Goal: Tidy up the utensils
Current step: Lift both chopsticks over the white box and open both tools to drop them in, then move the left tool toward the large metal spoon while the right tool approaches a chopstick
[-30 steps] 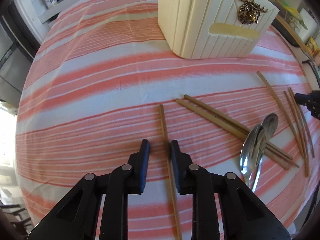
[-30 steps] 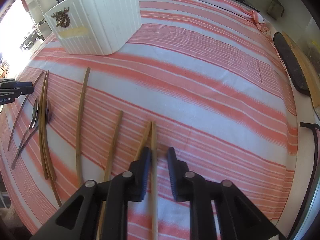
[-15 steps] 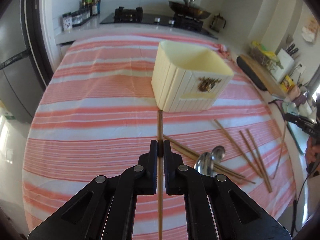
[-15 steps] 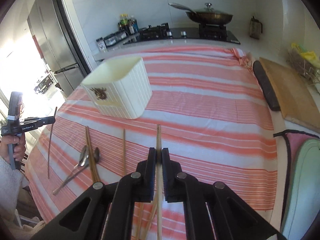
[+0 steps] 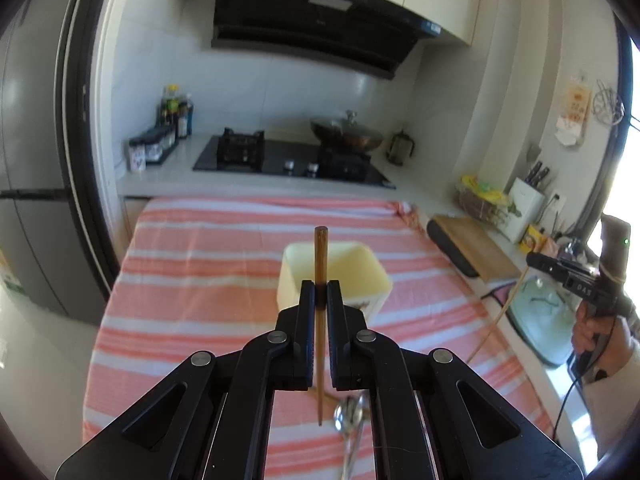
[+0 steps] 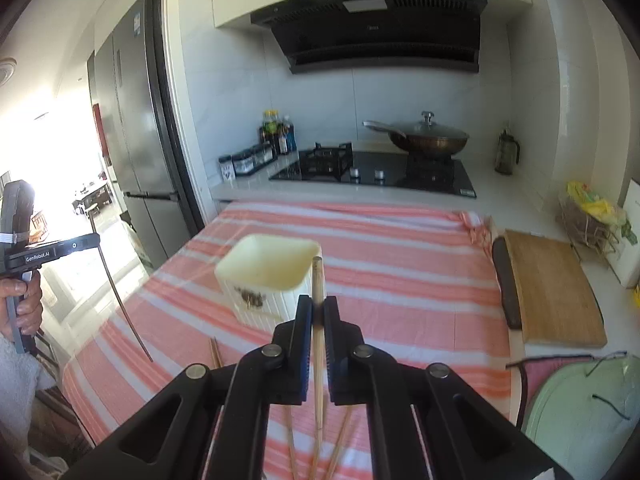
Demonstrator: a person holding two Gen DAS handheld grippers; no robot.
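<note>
White-tiled kitchen walls point(image 6: 400, 92) rise behind a black range hood point(image 6: 380, 28) and gas hob point(image 6: 376, 172). A tall grey refrigerator point(image 6: 128, 128) stands left; bright daylight floods the doorway beyond.

A tablecloth point(image 5: 208, 280) striped in coral-orange and white covers the table, where a cream ribbed box point(image 6: 272, 276) bears a dark gold emblem. Black grippers point(image 5: 320, 294) clamp brown wooden chopsticks point(image 5: 320, 256); a silver spoon point(image 5: 348, 420) lies near the front edge. Beyond the far edge stand a black hob point(image 5: 288, 160) and a black hood point(image 5: 316, 28) on pale grey tiles.
</note>
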